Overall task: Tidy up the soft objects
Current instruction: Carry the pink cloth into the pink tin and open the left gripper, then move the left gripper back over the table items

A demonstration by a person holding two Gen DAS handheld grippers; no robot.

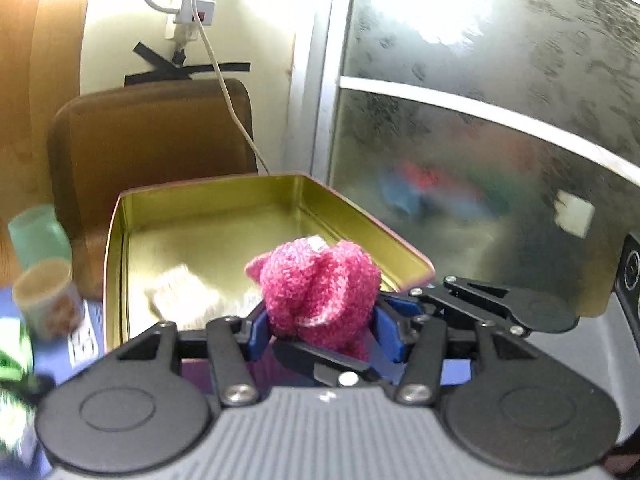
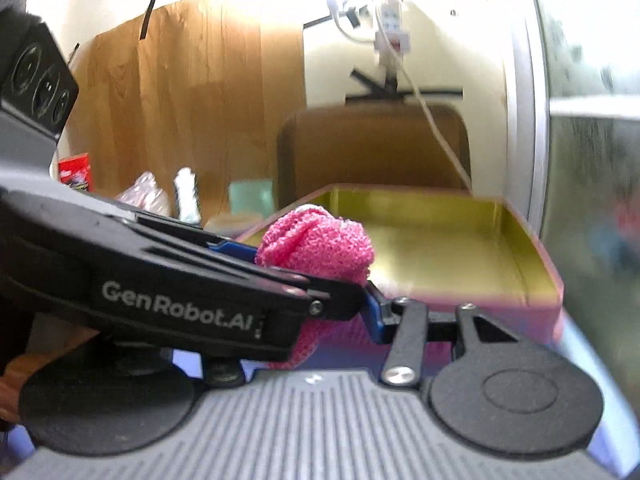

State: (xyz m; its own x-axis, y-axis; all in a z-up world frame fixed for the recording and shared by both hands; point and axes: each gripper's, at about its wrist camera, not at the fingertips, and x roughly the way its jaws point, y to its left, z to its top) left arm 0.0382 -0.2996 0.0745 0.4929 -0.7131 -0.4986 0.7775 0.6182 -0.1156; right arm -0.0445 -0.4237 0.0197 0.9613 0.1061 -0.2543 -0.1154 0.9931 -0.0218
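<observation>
A: What is the left gripper holding?

B: It is clamping a bunched pink knitted cloth between its blue pads; the wool is bulging up above the fingers, and a tail of it is hanging down below them.

A: And the right gripper?

B: Its fingers are crossing the left tool's fingers from the side and closing in on the same pink bundle. One blue pad is sitting just beside the wool's lower edge. The other finger is hidden behind the left tool's black body, so I cannot tell whether this one is truly gripping or only lying alongside.

A: Where is the bundle lying relative to the container?

B: Straight ahead of both tools, an open rectangular tin with a gold interior and pinkish outer walls is waiting. The cloth is hovering just at its near rim, not yet inside. The tin's long side is running away from the left tool, so going forward carries the cloth deeper in.

A: Anything already in there?

B: Something pale and white is lying on the tin floor, ahead and to the left of the left fingers; it is too blurred to name.

A: Which hand is nearer?

B: Both are meeting at the cloth. I judge the left one is bearing it, and the drop is calling for a short push forward over the rim.
</observation>
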